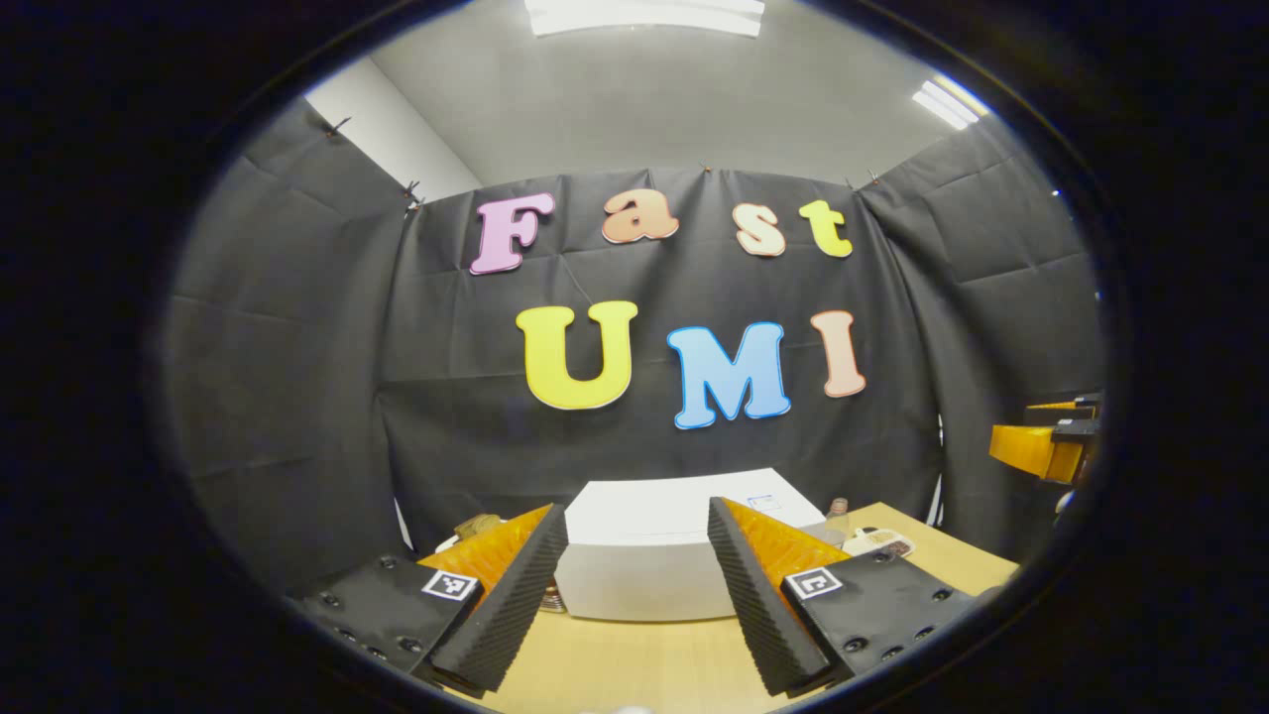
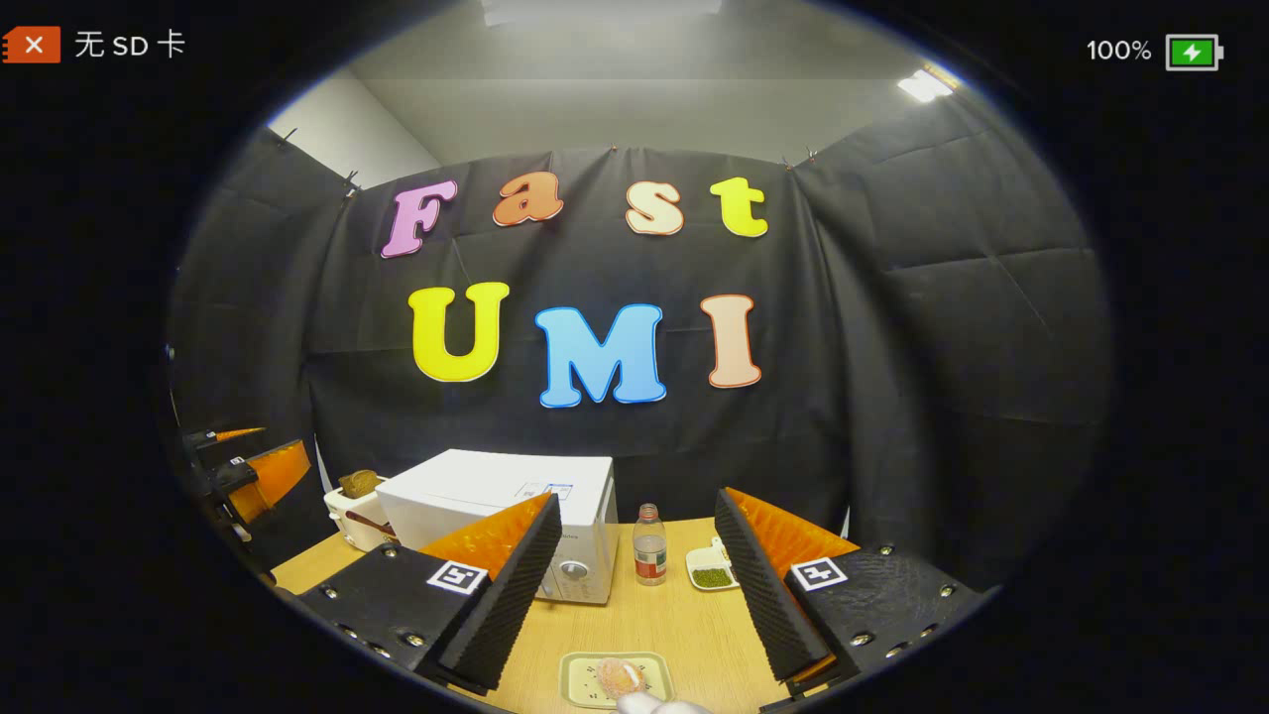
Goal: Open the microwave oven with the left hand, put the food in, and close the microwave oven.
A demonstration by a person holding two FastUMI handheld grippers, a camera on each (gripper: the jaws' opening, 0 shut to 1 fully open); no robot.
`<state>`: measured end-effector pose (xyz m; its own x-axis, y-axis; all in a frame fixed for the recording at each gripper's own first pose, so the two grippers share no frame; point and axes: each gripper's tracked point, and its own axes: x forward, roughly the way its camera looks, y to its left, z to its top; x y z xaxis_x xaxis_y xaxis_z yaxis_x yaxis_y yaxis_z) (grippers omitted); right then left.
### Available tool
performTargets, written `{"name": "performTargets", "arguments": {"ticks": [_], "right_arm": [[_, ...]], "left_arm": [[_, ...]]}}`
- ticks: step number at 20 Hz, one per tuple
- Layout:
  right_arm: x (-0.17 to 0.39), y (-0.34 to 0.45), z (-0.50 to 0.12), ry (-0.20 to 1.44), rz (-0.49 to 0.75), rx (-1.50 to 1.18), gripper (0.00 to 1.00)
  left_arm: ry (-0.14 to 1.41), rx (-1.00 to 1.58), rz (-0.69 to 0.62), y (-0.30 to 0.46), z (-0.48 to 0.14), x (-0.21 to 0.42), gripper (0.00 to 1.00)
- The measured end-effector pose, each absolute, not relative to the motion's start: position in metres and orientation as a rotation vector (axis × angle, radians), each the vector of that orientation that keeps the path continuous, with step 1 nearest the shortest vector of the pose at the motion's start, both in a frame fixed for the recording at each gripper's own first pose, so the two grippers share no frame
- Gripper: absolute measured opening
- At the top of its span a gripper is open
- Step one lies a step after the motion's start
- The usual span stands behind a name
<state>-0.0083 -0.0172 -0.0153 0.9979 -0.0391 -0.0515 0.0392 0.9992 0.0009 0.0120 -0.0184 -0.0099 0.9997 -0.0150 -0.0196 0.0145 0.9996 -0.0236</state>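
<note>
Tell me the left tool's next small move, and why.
Probably ease the left tool forward toward the microwave: its fingers stand open with nothing between them, the white oven sits just ahead on the table, apparently shut, and the food waits on its plate.

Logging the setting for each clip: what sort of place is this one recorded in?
Probably a staged recording booth, not a real kitchen: black cloth walls surround a wooden table holding a white microwave oven, a plastic bottle and a small plate of food, under ceiling strip lights.
</note>
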Motion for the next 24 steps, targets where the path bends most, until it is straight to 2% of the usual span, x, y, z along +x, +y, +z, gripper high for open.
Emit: {"name": "performTargets", "arguments": {"ticks": [5,6,10,12,13,16,21,24], "right_arm": [[-0.006,-0.016,-0.013,0.050,-0.042,0.011,0.95],[-0.007,-0.016,-0.014,0.049,-0.042,0.007,0.95],[-0.003,-0.015,-0.015,0.057,-0.036,0.000,0.95],[-0.002,-0.015,-0.012,0.056,-0.034,-0.009,0.95],[0.000,-0.017,-0.009,0.053,-0.037,-0.014,0.95],[0.002,-0.020,-0.005,0.056,-0.040,-0.010,0.95],[0.008,-0.033,0.010,0.047,-0.071,-0.018,0.95],[0.011,-0.039,0.012,0.056,-0.082,-0.026,0.95]], "left_arm": [[0.030,-0.019,-0.005,-0.013,-0.016,0.017,0.97],[0.029,-0.024,-0.002,-0.012,-0.018,0.019,0.94],[0.024,-0.018,0.007,-0.012,-0.029,0.026,0.97],[0.021,0.006,0.013,-0.016,-0.039,0.032,0.94],[0.017,0.009,0.011,-0.021,-0.047,0.036,0.99],[0.032,0.006,-0.021,-0.048,-0.083,0.048,0.94],[0.100,-0.016,-0.059,-0.096,-0.151,0.076,0.95],[0.132,-0.008,-0.082,-0.126,-0.189,0.100,0.99]]}}
